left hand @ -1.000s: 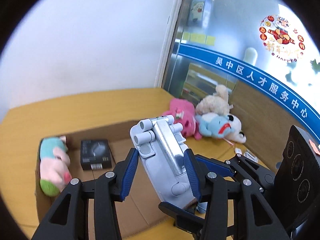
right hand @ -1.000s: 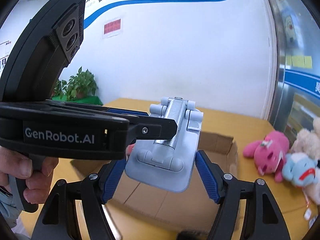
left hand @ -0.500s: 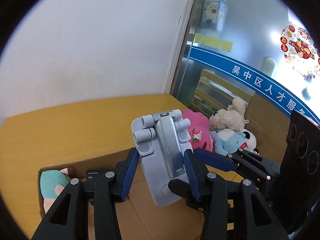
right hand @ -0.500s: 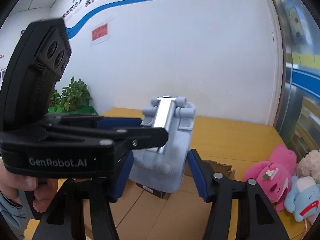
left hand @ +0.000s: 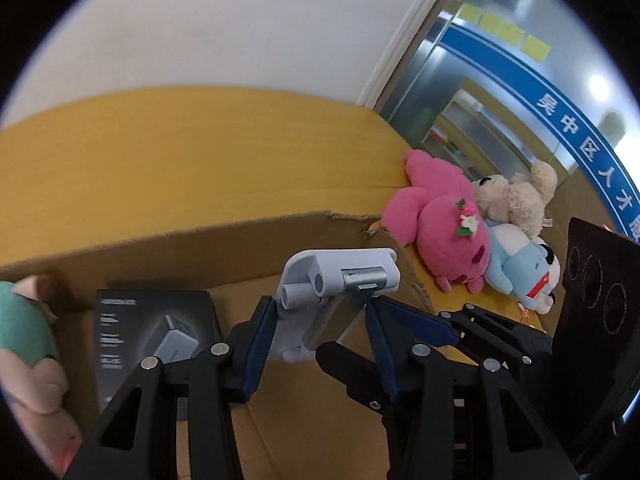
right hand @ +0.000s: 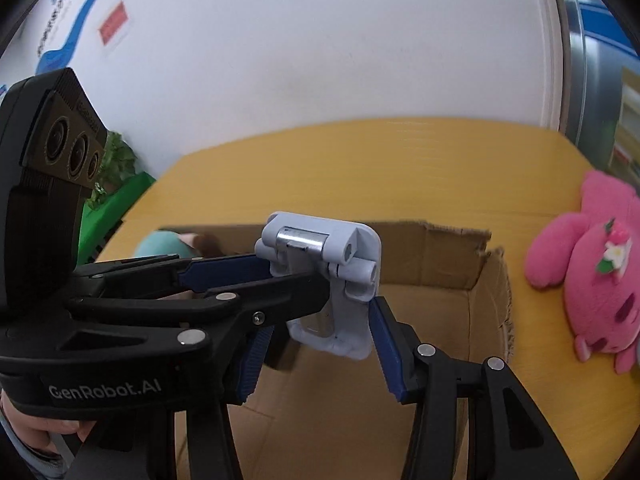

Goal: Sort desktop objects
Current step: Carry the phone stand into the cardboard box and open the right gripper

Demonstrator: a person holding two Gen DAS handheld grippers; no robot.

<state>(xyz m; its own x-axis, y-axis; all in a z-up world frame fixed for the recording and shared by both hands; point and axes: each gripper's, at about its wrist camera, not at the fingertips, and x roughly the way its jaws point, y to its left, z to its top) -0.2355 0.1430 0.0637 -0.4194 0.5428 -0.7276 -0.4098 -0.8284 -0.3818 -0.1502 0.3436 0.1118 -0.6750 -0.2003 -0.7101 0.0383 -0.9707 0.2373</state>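
Note:
Both grippers hold a light grey folding phone stand [left hand: 336, 300] over the open cardboard box [left hand: 240, 240]. My left gripper [left hand: 316, 340] is shut on the stand's sides. My right gripper [right hand: 316, 340] is also closed on the stand [right hand: 324, 264], from the opposite side; the left gripper's fingers [right hand: 224, 272] cross its view. Inside the box lie a black product box [left hand: 148, 332] and a green and pink plush [left hand: 24, 344]; the plush also shows in the right wrist view [right hand: 160, 242].
A pink plush [left hand: 444, 228], a beige plush [left hand: 512, 196] and a blue and white plush [left hand: 520, 264] lie on the yellow desk [left hand: 200, 152] right of the box. A white wall stands behind the desk. A green plant [right hand: 116, 172] is at far left.
Both grippers have tipped downward with the stand and lowered it toward the inside of the box. The stand now points its hinge end forward. The box fills more of both views.

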